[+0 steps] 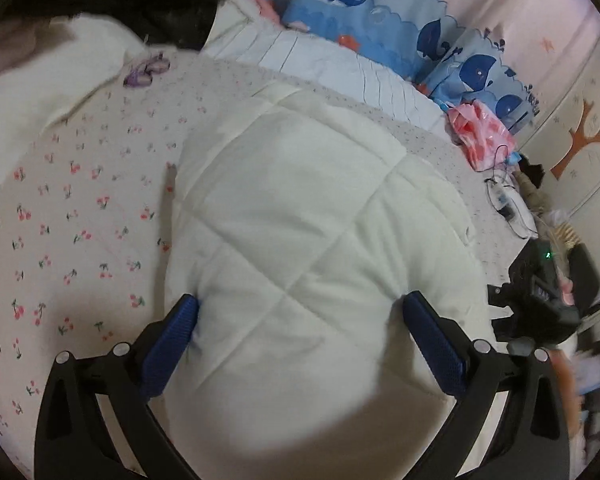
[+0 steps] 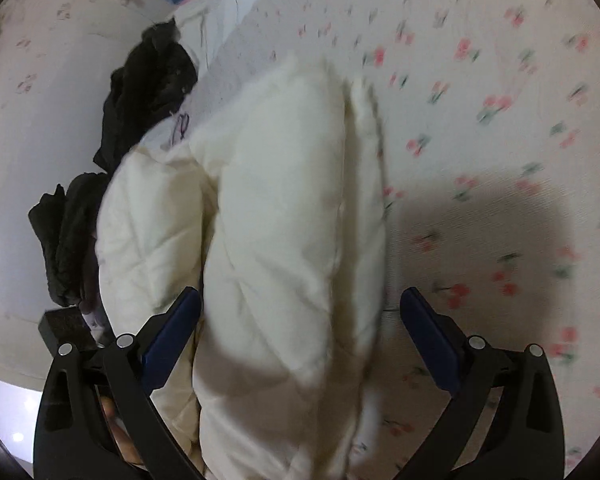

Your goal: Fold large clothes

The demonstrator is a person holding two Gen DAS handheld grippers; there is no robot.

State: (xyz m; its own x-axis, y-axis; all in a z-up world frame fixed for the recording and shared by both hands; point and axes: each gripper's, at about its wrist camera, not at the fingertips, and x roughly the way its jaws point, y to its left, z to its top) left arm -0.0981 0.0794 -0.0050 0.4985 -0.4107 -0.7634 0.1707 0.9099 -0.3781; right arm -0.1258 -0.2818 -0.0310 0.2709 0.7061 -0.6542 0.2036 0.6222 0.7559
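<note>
White quilted padding fills both views: a puffy white jacket (image 1: 300,240) lies bunched on the bed, over a cherry-print sheet (image 1: 60,220). The left gripper (image 1: 300,312) has its blue fingers (image 1: 176,340) spread wide, and both pads press into the jacket's sides, which bulge between them. The right gripper (image 2: 300,308) is equally wide; the jacket (image 2: 284,220) sits between its fingers (image 2: 172,336), the left pad against the fabric and the right pad clear of it over the sheet (image 2: 480,120). Beyond the jacket, dark clothes (image 2: 148,92) are heaped by the wall. Whale-print pillows (image 1: 400,28) line the far side of the bed, with a pink bag (image 1: 480,132) beside them.
</note>
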